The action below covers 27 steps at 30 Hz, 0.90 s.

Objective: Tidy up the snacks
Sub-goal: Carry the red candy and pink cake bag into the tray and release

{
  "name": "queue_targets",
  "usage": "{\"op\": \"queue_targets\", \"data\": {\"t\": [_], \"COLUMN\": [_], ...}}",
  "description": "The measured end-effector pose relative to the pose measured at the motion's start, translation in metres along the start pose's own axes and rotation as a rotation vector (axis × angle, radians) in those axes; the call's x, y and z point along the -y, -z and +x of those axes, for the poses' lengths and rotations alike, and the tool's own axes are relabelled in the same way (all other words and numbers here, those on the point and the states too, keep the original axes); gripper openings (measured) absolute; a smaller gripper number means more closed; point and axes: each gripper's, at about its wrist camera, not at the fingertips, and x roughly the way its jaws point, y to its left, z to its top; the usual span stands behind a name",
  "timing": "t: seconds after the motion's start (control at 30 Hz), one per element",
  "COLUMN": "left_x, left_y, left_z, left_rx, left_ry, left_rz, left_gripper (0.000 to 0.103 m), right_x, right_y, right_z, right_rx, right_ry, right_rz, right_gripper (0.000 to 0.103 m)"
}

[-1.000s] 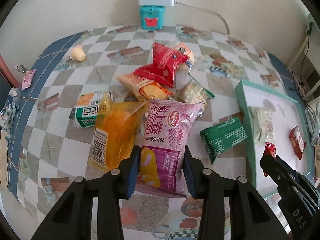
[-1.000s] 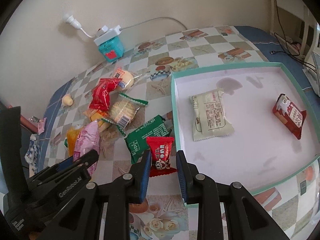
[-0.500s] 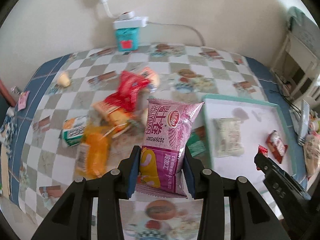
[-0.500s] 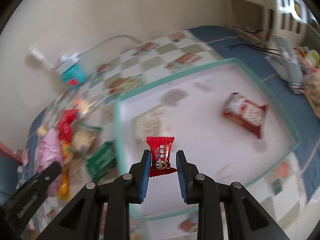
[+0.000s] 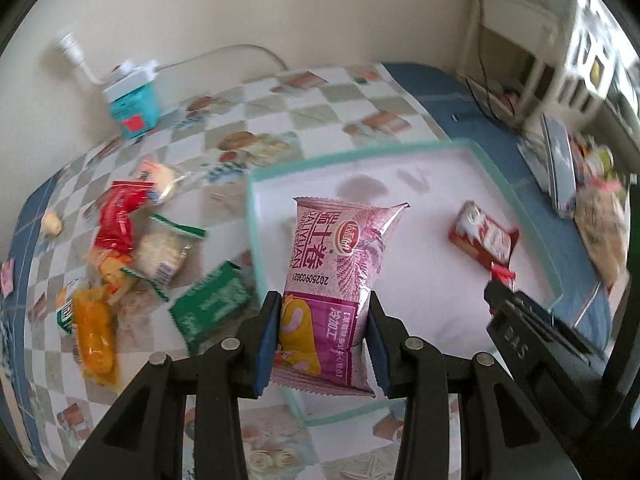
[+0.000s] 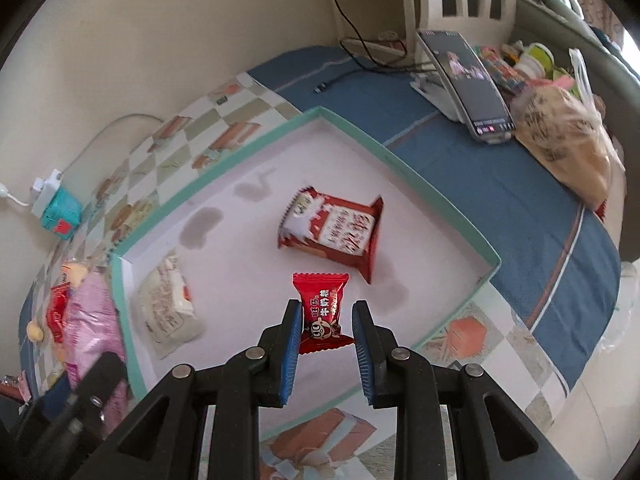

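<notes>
Table [image 5: 320,92], checked cloth; white tray [image 6: 440,196] with teal rim lies on it, well apart from the loose snack pile [image 5: 132,248].

Left gripper [image 5: 322,334]: fingers pinch the pink wafer pack [image 5: 340,264] at its lower third, held upright over the tray's near-left part. Judged light, air-puffed film, slippery and crushable; sides grip is adequate, keep it gentle.

Right gripper [image 6: 326,330]: fingers pinch the small red candy [image 6: 322,308] at its wrapper waist, above the tray near its front edge. Judged very light, firm core, crinkly ends.

Left view alone shows the pile. Right view alone shows the white cake pack [image 6: 170,304] and the red biscuit pack [image 6: 332,232] clearly, plus the phone [image 6: 468,80].
</notes>
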Motion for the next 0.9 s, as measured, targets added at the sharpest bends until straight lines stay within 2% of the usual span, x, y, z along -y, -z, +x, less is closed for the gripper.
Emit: {"op": "queue_targets", "data": {"t": [0.07,0.27,0.33,0.37,0.4,0.53,0.63,0.67,0.7,0.77,0.9], "left_x": [0.005,-0.003,-0.004,-0.004,-0.005,-0.014,-0.035,-0.042,-0.053,-0.070,-0.116], "left_y": [0.002,0.004,0.005,0.005,0.005,0.005,0.005,0.005,0.006,0.008,0.017], "left_z": [0.005,0.015,0.016,0.016,0.016,0.012,0.011,0.011,0.011,0.011,0.012], "left_rx": [-0.007,-0.028,-0.030,-0.030,-0.030,-0.022,-0.023,-0.022,-0.024,-0.023,-0.041], "left_ry": [-0.006,0.024,0.042,0.050,0.062,0.059,0.035,0.025,0.002,-0.040,-0.134], "left_rz": [0.020,-0.008,-0.015,-0.019,-0.024,-0.051,-0.118,-0.142,-0.181,-0.240,-0.401], "left_gripper": [0.042,0.044,0.050,0.059,0.064,0.065,0.066,0.075,0.088,0.089,0.089], "right_x": [0.003,0.006,0.005,0.005,0.004,0.003,0.001,-0.001,-0.003,-0.009,-0.025], "right_y": [0.002,0.003,0.004,0.004,0.004,0.005,0.007,0.008,0.009,0.010,0.018], "right_z": [0.002,0.004,0.005,0.005,0.005,0.007,0.010,0.011,0.010,0.010,0.009], "right_rx": [-0.008,-0.015,-0.018,-0.019,-0.020,-0.025,-0.040,-0.042,-0.040,-0.034,-0.026], "right_ry": [0.006,0.030,0.035,0.035,0.035,0.045,0.058,0.062,0.065,0.070,0.074], "right_rz": [0.008,0.019,0.017,0.015,0.013,0.005,-0.009,-0.017,-0.027,-0.052,-0.119], "right_gripper": [0.028,0.028,0.028,0.028,0.029,0.030,0.048,0.057,0.061,0.062,0.074]}}
